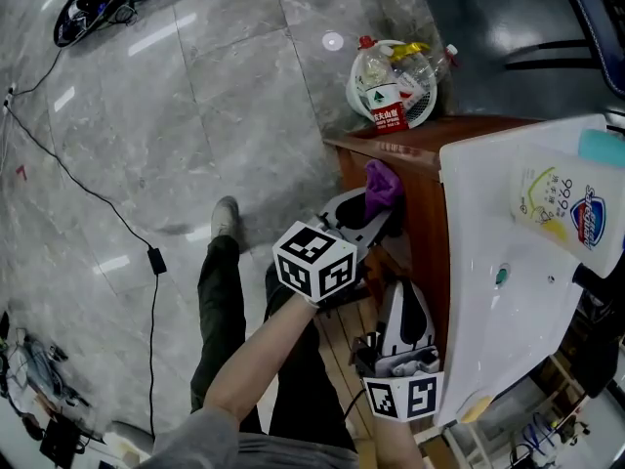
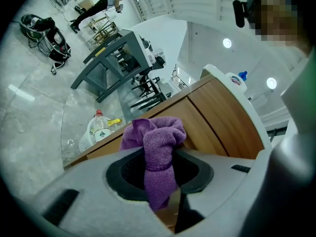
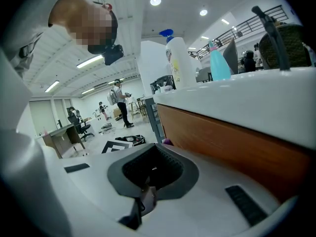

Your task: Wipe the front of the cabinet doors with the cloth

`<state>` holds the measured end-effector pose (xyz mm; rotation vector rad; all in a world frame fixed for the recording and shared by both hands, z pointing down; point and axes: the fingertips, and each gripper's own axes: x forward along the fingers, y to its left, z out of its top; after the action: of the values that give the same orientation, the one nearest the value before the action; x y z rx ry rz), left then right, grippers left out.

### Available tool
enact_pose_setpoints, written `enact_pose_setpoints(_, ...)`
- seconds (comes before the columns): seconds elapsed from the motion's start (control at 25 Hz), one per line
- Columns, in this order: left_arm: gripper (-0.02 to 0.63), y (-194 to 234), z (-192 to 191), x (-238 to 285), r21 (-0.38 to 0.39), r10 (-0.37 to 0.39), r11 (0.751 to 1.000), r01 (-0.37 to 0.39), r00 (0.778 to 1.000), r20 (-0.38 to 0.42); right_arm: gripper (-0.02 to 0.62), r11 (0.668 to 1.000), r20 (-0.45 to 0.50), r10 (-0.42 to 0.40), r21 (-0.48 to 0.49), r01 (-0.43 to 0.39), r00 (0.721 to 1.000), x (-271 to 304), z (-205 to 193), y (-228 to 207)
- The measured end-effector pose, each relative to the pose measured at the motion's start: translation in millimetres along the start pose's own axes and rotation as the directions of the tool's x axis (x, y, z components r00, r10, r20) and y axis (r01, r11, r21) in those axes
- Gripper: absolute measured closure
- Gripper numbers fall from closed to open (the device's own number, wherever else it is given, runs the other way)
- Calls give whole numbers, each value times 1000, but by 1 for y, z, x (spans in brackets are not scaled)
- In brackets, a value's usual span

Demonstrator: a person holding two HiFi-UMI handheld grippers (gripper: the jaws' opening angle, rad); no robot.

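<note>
A purple cloth (image 1: 383, 186) is bunched between the jaws of my left gripper (image 1: 376, 208), which is shut on it. The cloth sits against the upper left part of the brown wooden cabinet front (image 1: 415, 193). In the left gripper view the cloth (image 2: 157, 152) hangs out of the left gripper (image 2: 158, 169), with the cabinet doors (image 2: 217, 122) right behind it. My right gripper (image 1: 402, 291) hangs lower along the same cabinet front, shut and holding nothing. In the right gripper view the right gripper (image 3: 150, 174) lies beside the wooden door (image 3: 232, 142).
A white sink top (image 1: 508, 291) caps the cabinet, with a soap bottle (image 1: 566, 208) lying on it. A bin of plastic bottles (image 1: 395, 81) stands on the floor past the cabinet's far corner. A black cable (image 1: 146, 252) crosses the grey tiles, and the person's leg (image 1: 220, 272) is below.
</note>
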<state>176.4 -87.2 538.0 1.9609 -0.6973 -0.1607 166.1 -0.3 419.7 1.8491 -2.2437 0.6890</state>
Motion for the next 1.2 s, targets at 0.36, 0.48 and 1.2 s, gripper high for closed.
enact_pose_setpoints(0.36,483,23,-14,5,-17,20,1000,-20,1000,-24,586,1000,-12,4,9,-4,1000,1,-13,-5)
enact_pose_setpoints(0.48,483,33,-19,7,-16,32,999,-32,999,-37,586,1000,-17,4,12,-3,1000,1,-17,-6)
enact_pose_setpoints(1.2,483,102,-61,22,-19,132,990,-138,976,-176,586,1000,-23,0,29,0,1000,11,-35,-10)
